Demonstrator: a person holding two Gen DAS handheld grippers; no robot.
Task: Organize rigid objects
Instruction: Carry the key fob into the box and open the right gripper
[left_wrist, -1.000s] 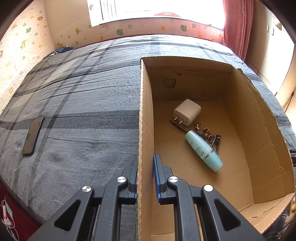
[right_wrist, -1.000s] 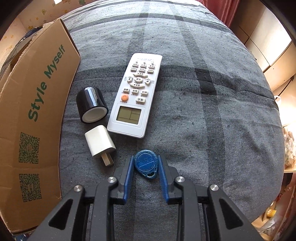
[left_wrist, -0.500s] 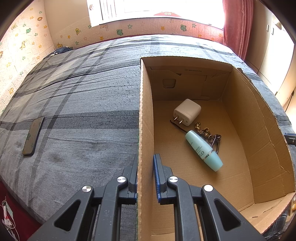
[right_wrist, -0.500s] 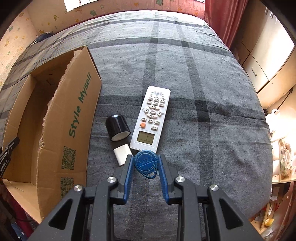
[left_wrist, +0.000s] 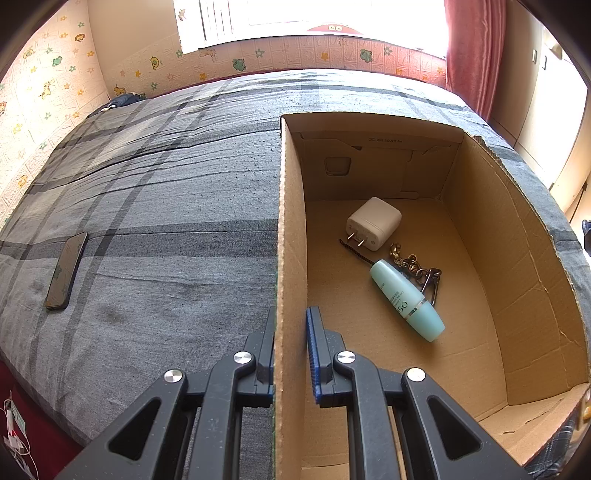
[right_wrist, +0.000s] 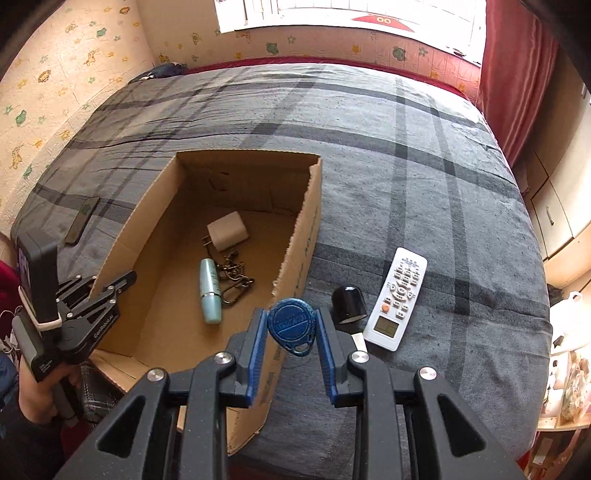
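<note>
My right gripper (right_wrist: 291, 328) is shut on a blue key fob (right_wrist: 291, 325) and holds it in the air above the right wall of the cardboard box (right_wrist: 295, 258). My left gripper (left_wrist: 290, 328) is shut on the box's left wall (left_wrist: 290, 240); it also shows in the right wrist view (right_wrist: 114, 284). Inside the box lie a white charger (left_wrist: 373, 223), a teal bottle (left_wrist: 406, 299) and a bunch of keys (left_wrist: 417, 269). On the bed to the right of the box lie a white remote (right_wrist: 397, 302), a black cap (right_wrist: 349, 304) and a small white adapter (right_wrist: 359, 341), mostly hidden by my finger.
The grey plaid bed (right_wrist: 424, 166) carries everything. A dark phone (left_wrist: 66, 271) lies on the bed left of the box. Walls, a window and a red curtain (right_wrist: 517, 74) stand beyond the bed. Cupboards stand at the right.
My right gripper has lifted the blue key fob off the bed and carried it up and left, over the box's right wall. My left gripper has kept its hold on the box wall.
</note>
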